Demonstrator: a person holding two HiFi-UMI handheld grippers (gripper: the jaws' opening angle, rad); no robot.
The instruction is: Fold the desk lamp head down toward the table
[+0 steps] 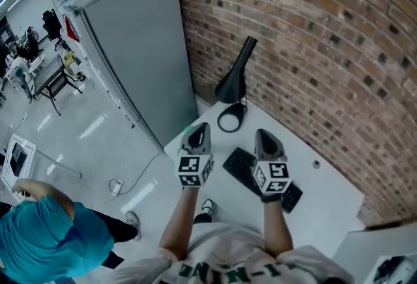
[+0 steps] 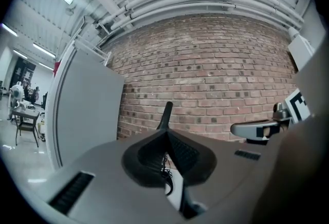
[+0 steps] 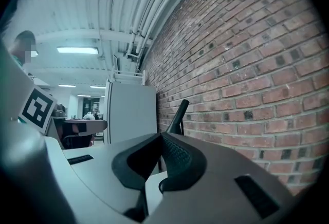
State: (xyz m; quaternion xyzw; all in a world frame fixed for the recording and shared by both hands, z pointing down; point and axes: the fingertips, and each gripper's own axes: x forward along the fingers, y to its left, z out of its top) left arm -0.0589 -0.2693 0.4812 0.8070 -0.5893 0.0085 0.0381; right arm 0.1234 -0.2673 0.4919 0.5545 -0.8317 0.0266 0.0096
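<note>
Head view takes in the red brick wall (image 1: 313,35), the tall grey metal cabinet (image 1: 137,48) and the white counter (image 1: 326,191) set in the corner between them. The black tapering desk lamp on a ring foot (image 1: 236,74) stands steeply upright near the counter's far corner, just beside the cabinet-side edge, with a black flat keyboard (image 1: 238,164) nearer the person. The left hand-held gripper (image 1: 199,127) and the right hand-held gripper (image 1: 264,134) hover side by side above the counter, apart from the lamp. Each gripper is pressed fully shut on nothing, with the lamp ahead of its tips and a little above them. The foot looks light, so pushing the head with shut jaws could probably slide or topple the lamp toward the edge. Pinning the foot first seems wise.
</note>
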